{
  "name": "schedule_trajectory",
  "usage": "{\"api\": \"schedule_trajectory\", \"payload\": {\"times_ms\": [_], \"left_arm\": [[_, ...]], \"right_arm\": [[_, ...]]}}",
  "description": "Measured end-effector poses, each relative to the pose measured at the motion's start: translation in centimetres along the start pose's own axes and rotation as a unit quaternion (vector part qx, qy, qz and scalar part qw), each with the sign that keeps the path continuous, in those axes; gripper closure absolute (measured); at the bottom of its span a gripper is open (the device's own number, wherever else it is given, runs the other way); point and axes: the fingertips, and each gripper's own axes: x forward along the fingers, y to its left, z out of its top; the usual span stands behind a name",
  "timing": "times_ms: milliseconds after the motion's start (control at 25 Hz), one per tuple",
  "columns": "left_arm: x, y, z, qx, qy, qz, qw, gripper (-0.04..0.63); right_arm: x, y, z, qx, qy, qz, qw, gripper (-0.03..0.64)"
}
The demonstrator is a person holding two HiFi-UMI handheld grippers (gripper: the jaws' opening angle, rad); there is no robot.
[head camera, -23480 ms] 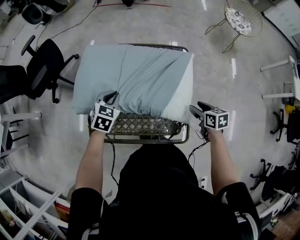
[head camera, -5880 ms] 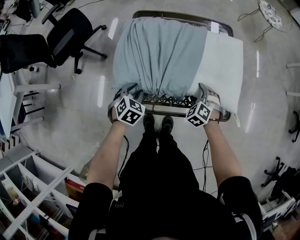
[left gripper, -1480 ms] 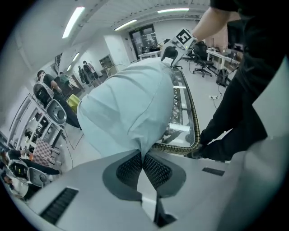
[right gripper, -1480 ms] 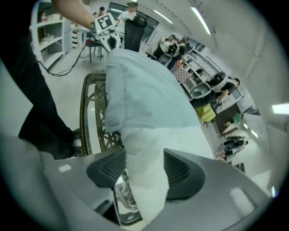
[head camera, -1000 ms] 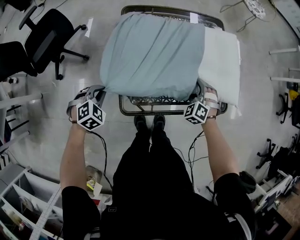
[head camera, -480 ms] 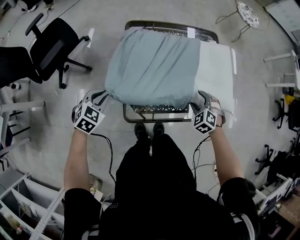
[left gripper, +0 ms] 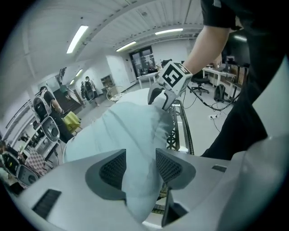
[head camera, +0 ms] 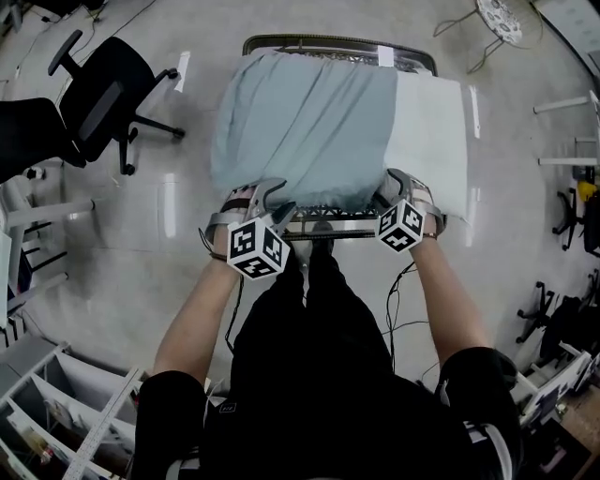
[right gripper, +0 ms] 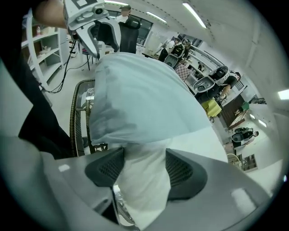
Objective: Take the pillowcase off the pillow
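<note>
A pillow lies on a metal wire table point(head camera: 330, 41). A pale blue pillowcase point(head camera: 305, 127) covers its left and middle part, and bare white pillow point(head camera: 431, 131) shows at the right. My left gripper point(head camera: 275, 199) is at the pillowcase's near edge. Its jaws have just been opening, and blue fabric point(left gripper: 131, 131) lies loosely between the pads of this gripper point(left gripper: 140, 168). My right gripper point(head camera: 389, 184) is at the near edge of the bare pillow. Its jaws point(right gripper: 144, 169) have just been opening a little, with the white pillow point(right gripper: 145, 185) still pressed between the pads.
A black office chair point(head camera: 94, 103) stands on the floor at the left, and white shelving point(head camera: 56, 412) fills the lower left corner. Cables point(head camera: 398, 300) trail on the floor by the person's legs. A round wire chair point(head camera: 502, 14) stands at the top right.
My left gripper has moved right, from beyond the pillow's left corner to the pillowcase's near edge, and its jaws now stand apart. The right gripper has stayed at the white pillow.
</note>
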Motion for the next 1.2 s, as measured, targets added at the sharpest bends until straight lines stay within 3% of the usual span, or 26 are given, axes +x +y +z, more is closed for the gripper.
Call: {"api": "schedule_trajectory", "payload": {"times_ms": [160,480,720,960,1080,1200], "left_arm": [[2.4,-0.5,-0.5,0.004,0.031,0.001,0.9995,0.406],[1.7,-0.7,-2.4,0.059,0.068,-0.020,0.9957,0.578],[-1.0,1.4,-5.5,0.093,0.083,-0.025,0.9918,0.586],[-1.5,1.9,-5.7,0.020,0.057,-0.045,0.9971,0.584],[-2.1,2.4,-3.9,0.008,0.022,-0.029,0.9993,0.551],[-3.7,6.0,-1.9,-0.041,-0.024,-0.002,0.9989,0.551]], "right_arm": [[0.3,0.4,-0.3,0.011,-0.001,-0.009,1.000,0.335],[0.0,0.9,-0.9,-0.032,0.001,-0.011,0.999,0.434],[-0.7,1.5,-0.1,-0.046,-0.016,-0.007,0.999,0.484],[-1.3,2.5,0.5,-0.011,-0.018,0.005,1.000,0.486],[-2.4,2.2,0.8,0.001,-0.018,0.019,1.000,0.463],[-4.1,-0.1,1.4,0.021,-0.031,0.007,0.999,0.462]]}}
